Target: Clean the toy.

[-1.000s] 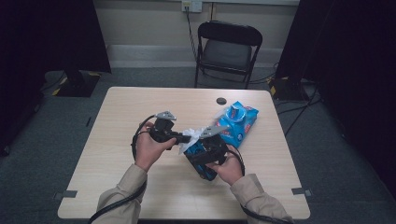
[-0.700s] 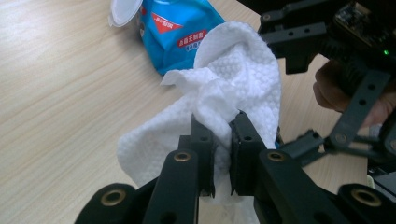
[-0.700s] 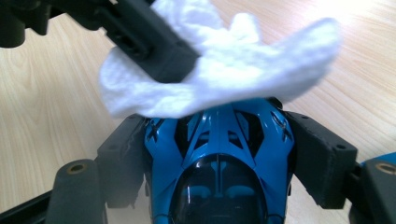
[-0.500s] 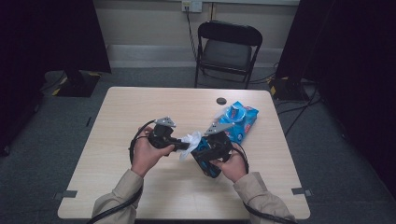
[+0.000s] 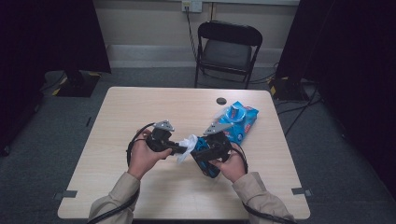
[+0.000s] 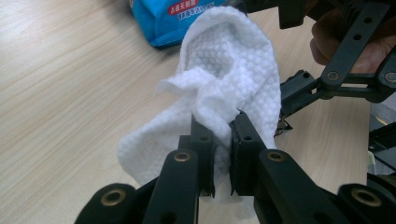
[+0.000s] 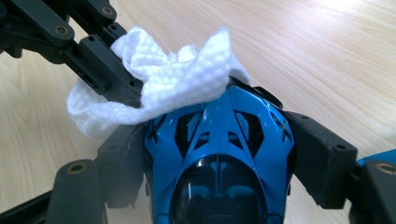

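My left gripper [image 6: 223, 128] is shut on a white textured wipe [image 6: 224, 84], pinching a fold of it between the pads. The wipe [image 7: 173, 84] drapes over the nose of a blue toy car [image 7: 219, 154]. My right gripper [image 7: 219, 140] is shut on the car, one pad against each side of it. In the high view both are held above the table's middle, left gripper [image 5: 180, 148] at the left, wipe [image 5: 187, 145] between, and right gripper [image 5: 201, 150] with the car [image 5: 210, 169] at the right.
A blue pack of wipes [image 5: 238, 120] lies behind the right hand, and the pack [image 6: 182, 14] also appears beyond the wipe. A small black round object [image 5: 221, 101] sits near the wooden table's [image 5: 140, 107] far edge. A black folding chair [image 5: 229, 46] stands beyond it.
The left gripper with the wipe has shifted slightly toward the person's side of the table. The right gripper and the car have kept still.
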Demonstrator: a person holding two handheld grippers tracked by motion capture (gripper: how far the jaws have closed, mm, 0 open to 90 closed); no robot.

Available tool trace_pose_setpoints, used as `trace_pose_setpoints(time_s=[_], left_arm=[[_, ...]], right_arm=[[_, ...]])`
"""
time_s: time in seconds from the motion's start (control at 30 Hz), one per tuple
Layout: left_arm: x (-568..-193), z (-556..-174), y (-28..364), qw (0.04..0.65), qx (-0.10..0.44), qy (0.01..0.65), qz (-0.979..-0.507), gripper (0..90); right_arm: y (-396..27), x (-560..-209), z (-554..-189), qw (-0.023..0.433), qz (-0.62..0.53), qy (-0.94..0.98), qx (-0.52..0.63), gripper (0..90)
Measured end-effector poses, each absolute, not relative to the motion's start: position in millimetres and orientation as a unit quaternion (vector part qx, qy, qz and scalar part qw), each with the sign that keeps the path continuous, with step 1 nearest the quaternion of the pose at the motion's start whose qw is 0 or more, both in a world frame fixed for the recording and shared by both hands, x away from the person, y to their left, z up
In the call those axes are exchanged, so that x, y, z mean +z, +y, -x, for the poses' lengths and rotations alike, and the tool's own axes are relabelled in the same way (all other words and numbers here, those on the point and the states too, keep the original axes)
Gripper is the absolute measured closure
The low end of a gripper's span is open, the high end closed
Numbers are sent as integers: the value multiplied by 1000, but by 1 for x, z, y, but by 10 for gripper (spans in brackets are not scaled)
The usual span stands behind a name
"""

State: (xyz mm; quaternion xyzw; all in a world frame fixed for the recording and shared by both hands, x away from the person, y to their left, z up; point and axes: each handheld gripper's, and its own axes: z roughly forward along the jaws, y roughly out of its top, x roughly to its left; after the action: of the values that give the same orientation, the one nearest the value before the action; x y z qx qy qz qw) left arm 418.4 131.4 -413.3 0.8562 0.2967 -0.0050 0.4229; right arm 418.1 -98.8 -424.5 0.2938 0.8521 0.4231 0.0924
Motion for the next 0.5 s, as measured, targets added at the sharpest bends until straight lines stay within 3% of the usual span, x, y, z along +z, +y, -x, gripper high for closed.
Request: trace_pose_setpoints(time_s=[0.23,0.5], left_arm=[[-422,-418,132,405,-7,305,-862,826],[-421,-423,142,437,-14,328,-838,827]], right_arm=[[-106,-419,-420,95,-303,842,437,264],[-109,-414,-419,97,-303,838,443,264]])
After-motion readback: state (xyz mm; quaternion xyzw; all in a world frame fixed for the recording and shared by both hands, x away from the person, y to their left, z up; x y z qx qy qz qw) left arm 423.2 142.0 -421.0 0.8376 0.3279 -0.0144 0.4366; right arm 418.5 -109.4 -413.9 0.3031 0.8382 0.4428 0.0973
